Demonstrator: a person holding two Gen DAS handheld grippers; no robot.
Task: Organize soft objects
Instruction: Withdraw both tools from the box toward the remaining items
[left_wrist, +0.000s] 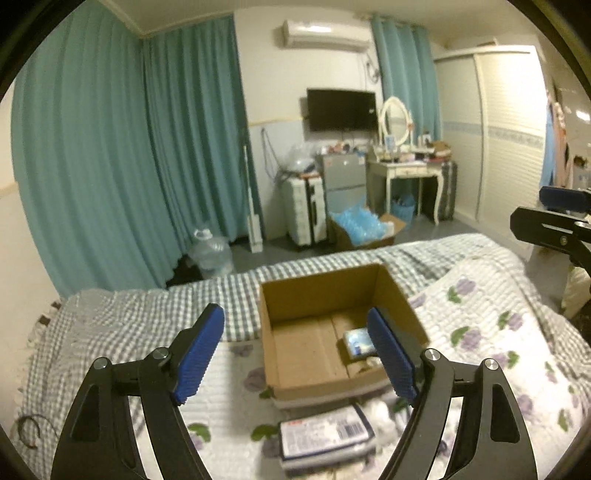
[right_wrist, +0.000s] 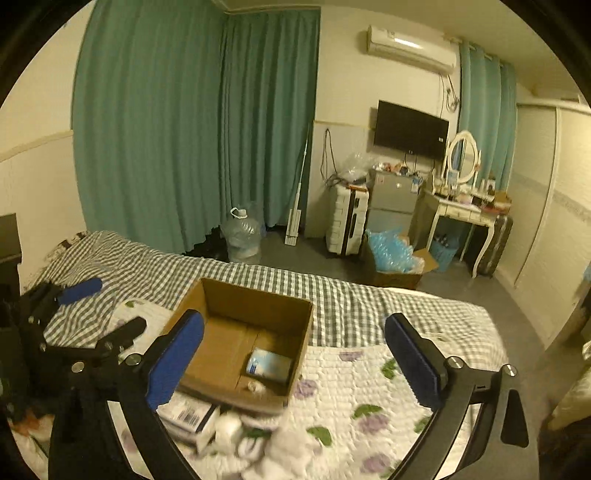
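Surface: a bed, covered by a grey-and-white checked sheet on its far side.
Top layer: a white quilt printed with purple flowers and green leaves lies over the sheet, under and to the right of the left tool.
Box: an open cardboard box sits on the quilt, straight ahead of the left tool's fingers, its far edge at the checked sheet.
Near packet: a flat wrapped packet with a barcode lies on the quilt just in front of the box, between the left tool's arms.
White soft things: a blurred white heap lies on the quilt beside the packet, low between the right tool's arms.
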